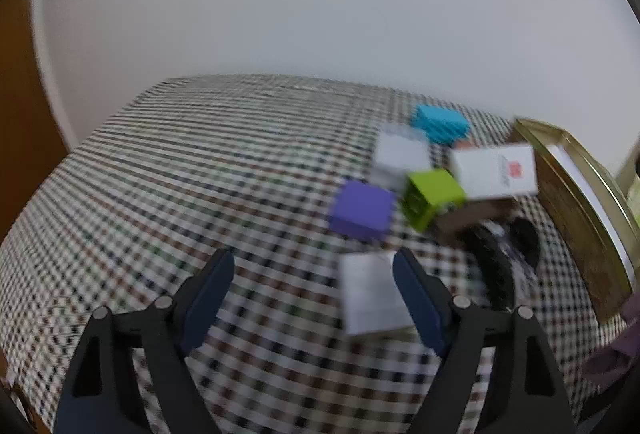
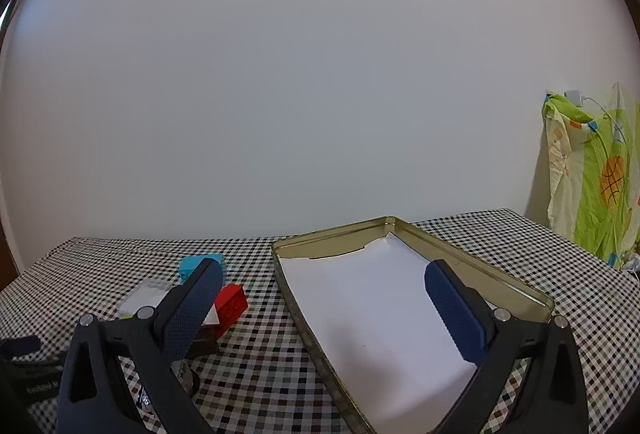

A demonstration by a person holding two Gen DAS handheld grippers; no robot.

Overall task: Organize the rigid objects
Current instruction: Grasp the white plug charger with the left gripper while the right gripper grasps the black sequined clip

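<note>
Left tongs [image 1: 314, 270] gape, empty, right pad beside white box [image 1: 370, 294]; right tongs [image 2: 324, 274] wide apart, empty, over tin tray [image 2: 500, 278].

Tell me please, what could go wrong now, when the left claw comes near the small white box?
1. The left claw is off-centre: the white box lies by its right finger and may be pushed, not gripped.
2. The purple block and green block sit close behind; they could be knocked.
3. The left view is blurred, so aim is uncertain.
</note>
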